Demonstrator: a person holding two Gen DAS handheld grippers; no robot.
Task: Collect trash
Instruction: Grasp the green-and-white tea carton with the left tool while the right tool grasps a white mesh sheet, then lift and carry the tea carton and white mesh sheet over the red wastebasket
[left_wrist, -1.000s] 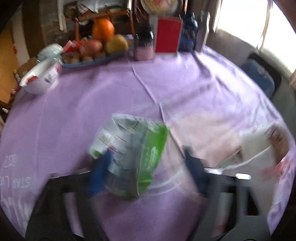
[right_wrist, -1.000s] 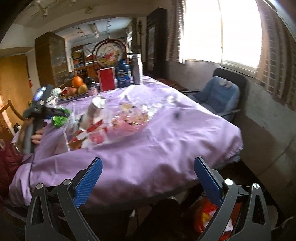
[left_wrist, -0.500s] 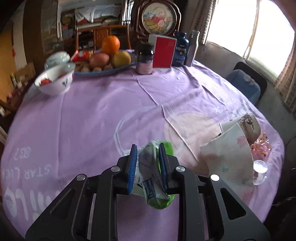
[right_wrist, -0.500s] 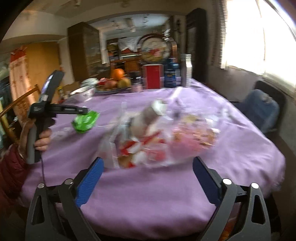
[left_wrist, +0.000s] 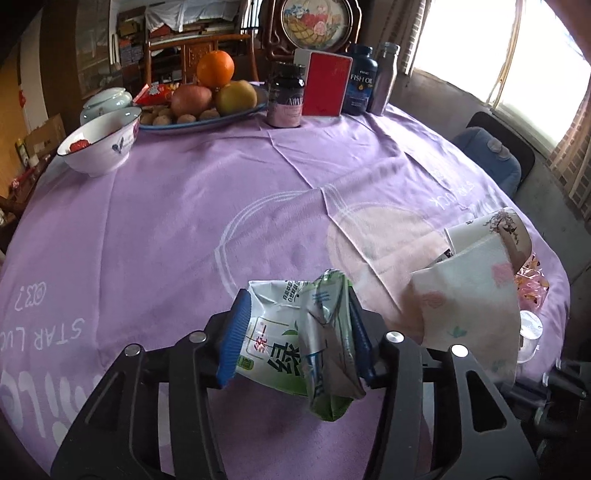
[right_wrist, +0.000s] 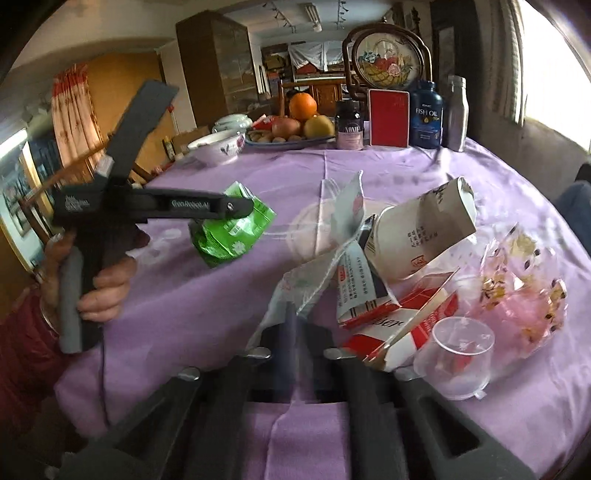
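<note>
My left tongs (left_wrist: 295, 332) had just clamped the green wrapper (left_wrist: 295, 332) off the cloth — my right tongs (right_wrist: 295, 332) pinched the clear bag (right_wrist: 291, 291) to receive it.

"FISH OIL" reads on the blue bottle (left_wrist: 361, 85) at the far side, "NONI" on the dark jar (right_wrist: 349, 127) to its left, "STAR" in white on the purple tablecloth (left_wrist: 155, 229) near left, and a large green Chinese character on the wrapper (left_wrist: 291, 347).

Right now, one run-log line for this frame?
phase: collecting | left gripper: shut on green wrapper, lifted off table | right gripper: shut on clear bag edge | next: likely wrapper into bag
</note>
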